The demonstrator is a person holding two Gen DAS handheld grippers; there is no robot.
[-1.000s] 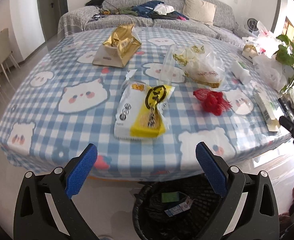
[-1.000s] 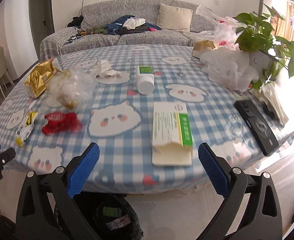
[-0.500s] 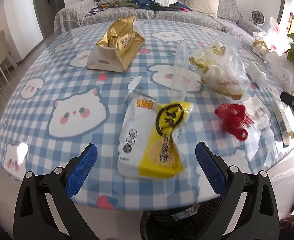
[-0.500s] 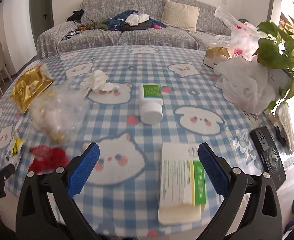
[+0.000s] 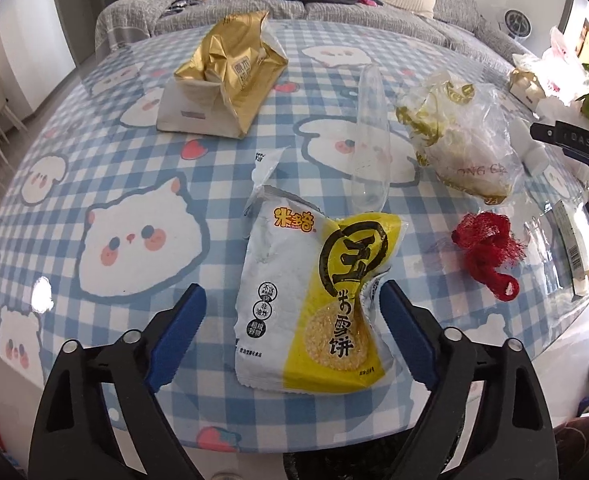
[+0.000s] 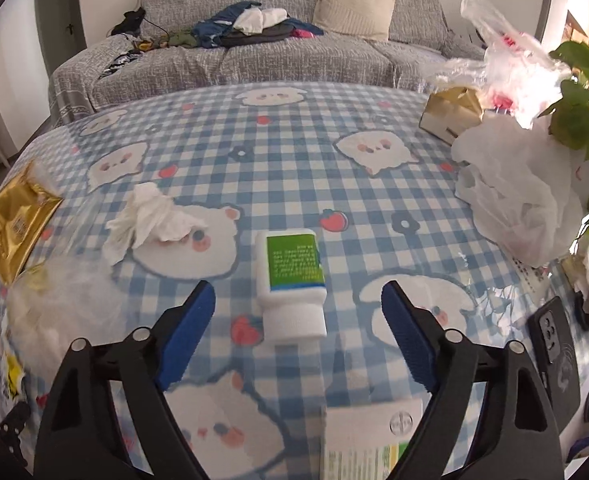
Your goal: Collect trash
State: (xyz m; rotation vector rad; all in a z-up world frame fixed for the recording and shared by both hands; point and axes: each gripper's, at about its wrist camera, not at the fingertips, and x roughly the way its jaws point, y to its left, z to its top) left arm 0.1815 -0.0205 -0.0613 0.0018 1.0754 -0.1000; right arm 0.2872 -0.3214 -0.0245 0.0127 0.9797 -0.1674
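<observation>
While both jaws close empty, snack packet [image 5: 314, 300] lengthwise between left gripper [image 5: 292, 334], bottle [image 6: 292, 280] cap toward right gripper [image 6: 298, 334].

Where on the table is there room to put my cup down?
Bare cloth lies left of the yellow snack bag, below the gold bag. More lies between the crumpled tissue and the white plastic bags, beyond the white bottle. It is crowded around the clear bag and red net.

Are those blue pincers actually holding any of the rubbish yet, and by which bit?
Nothing yet. The left gripper is closing around the yellow snack packet; the right gripper is closing toward the white bottle. Neither grips.
</observation>
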